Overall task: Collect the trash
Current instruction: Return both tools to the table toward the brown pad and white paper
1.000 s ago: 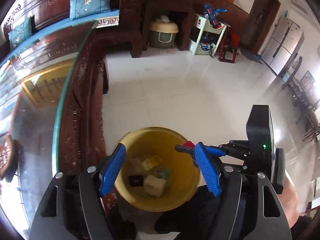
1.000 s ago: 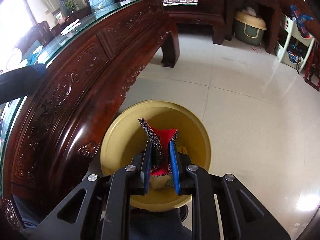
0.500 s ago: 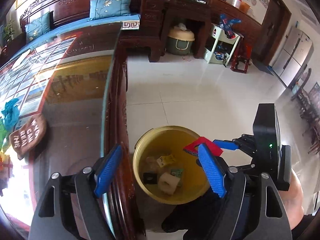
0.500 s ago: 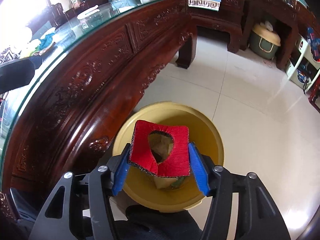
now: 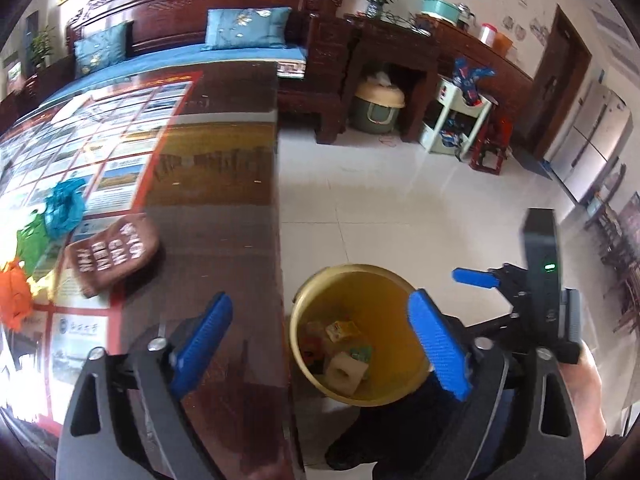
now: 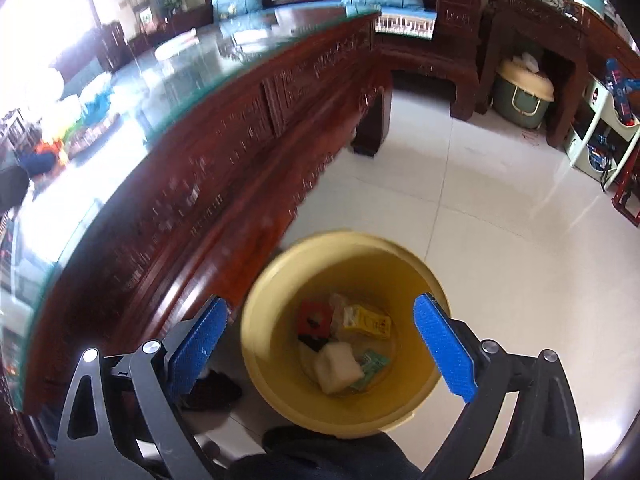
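Right gripper (image 6: pixel 324 344) gapes empty over bin (image 6: pixel 424 280) (drop done); left gripper (image 5: pixel 320 344), wide, empty, next fetches table (image 5: pixel 224 216) litter.

Yellow bin (image 6: pixel 416 400), blue tool pads (image 6: pixel 444 350), brown pouch (image 5: pixel 114 254) w/ white lettering

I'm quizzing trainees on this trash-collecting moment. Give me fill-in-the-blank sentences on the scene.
1. The right gripper is ____, holding nothing.
2. The red piece lies inside the ____ bin.
3. The bin stands on the ____, beside the wooden table.
4. The brown lettered cloth lies on the ____.

Missing: open; yellow; floor; table
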A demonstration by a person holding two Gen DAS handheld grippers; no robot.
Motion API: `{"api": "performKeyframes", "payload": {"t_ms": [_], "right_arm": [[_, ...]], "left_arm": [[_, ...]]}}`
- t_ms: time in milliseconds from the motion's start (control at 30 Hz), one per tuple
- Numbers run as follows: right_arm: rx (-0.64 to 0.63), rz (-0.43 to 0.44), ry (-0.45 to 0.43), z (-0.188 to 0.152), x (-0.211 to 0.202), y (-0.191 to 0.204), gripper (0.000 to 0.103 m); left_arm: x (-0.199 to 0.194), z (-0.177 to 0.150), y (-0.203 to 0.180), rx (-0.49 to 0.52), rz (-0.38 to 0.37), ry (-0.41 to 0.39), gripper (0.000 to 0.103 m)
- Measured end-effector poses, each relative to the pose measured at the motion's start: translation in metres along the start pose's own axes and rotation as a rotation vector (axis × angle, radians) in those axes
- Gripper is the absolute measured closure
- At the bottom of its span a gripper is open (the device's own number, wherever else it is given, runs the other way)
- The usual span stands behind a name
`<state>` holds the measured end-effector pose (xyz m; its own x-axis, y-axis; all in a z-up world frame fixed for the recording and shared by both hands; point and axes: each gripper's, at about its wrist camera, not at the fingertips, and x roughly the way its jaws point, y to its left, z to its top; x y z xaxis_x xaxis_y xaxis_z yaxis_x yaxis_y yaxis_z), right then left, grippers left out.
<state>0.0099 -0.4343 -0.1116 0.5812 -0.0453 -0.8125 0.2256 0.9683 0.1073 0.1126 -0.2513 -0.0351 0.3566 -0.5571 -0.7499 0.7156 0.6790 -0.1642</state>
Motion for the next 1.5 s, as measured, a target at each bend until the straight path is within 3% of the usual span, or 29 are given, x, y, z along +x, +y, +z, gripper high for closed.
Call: {"api": "performKeyframes", "payload": {"t_ms": [100, 267, 367, 433, 533, 667, 733, 800, 867, 933, 967, 1033, 1133, 1233, 1333, 1500], "right_arm": [[-0.050, 0.000, -0.125, 0.006, -0.028, 0.024, 0.009], [-0.153, 0.033, -0.435, 0.009, -0.089, 0.077, 0.008], [-0.209, 0.083, -0.613, 0.006, -0.116, 0.108, 0.008], [-0.239, 0.101, -0.641, 0.010, -0.122, 0.129, 0.008], [-0.249, 0.095, -0.548, 0.024, -0.111, 0.162, 0.008], [-0.278, 0.172, -0.565, 0.030, -0.106, 0.204, 0.008], [-0.270, 0.193, -0.615, 0.030, -0.107, 0.219, 0.008], [-0.258, 0.250, -0.603, 0.034, -0.104, 0.231, 0.008], [-0.250, 0.264, -0.579, 0.041, -0.099, 0.242, 0.008], [-0.248, 0.261, -0.578, 0.042, -0.096, 0.252, 0.008], [-0.257, 0.268, -0.578, 0.042, -0.094, 0.254, 0.008], [-0.280, 0.267, -0.553, 0.046, -0.088, 0.262, 0.008], [-0.347, 0.256, -0.481, 0.053, -0.074, 0.276, 0.008], [-0.405, 0.223, -0.408, 0.059, -0.054, 0.284, 0.008], [-0.430, 0.119, -0.325, 0.073, -0.020, 0.284, 0.008], [-0.370, 0.065, -0.148, 0.108, 0.035, 0.270, 0.009]], "left_arm": [[-0.012, -0.005, 0.014, -0.047, 0.060, -0.028, 0.004], [-0.046, -0.023, 0.039, -0.100, 0.175, -0.106, 0.004], [-0.077, -0.039, 0.056, -0.126, 0.288, -0.163, 0.004], [-0.099, -0.049, 0.070, -0.157, 0.311, -0.200, 0.004], [-0.134, -0.064, 0.096, -0.213, 0.364, -0.287, 0.004], [-0.173, -0.086, 0.132, -0.311, 0.460, -0.405, 0.004], [-0.186, -0.094, 0.146, -0.351, 0.455, -0.422, 0.004], [-0.198, -0.104, 0.164, -0.414, 0.448, -0.451, 0.004], [-0.205, -0.112, 0.183, -0.486, 0.437, -0.440, 0.004], [-0.204, -0.113, 0.204, -0.534, 0.428, -0.365, 0.004], [-0.202, -0.111, 0.210, -0.539, 0.470, -0.316, 0.004], [-0.202, -0.113, 0.218, -0.539, 0.549, -0.296, 0.004], [-0.205, -0.114, 0.222, -0.521, 0.604, -0.331, 0.004], [-0.201, -0.106, 0.223, -0.485, 0.563, -0.359, 0.004], [-0.194, -0.095, 0.216, -0.445, 0.483, -0.387, 0.004], [-0.179, -0.076, 0.207, -0.390, 0.487, -0.372, 0.004]]}}
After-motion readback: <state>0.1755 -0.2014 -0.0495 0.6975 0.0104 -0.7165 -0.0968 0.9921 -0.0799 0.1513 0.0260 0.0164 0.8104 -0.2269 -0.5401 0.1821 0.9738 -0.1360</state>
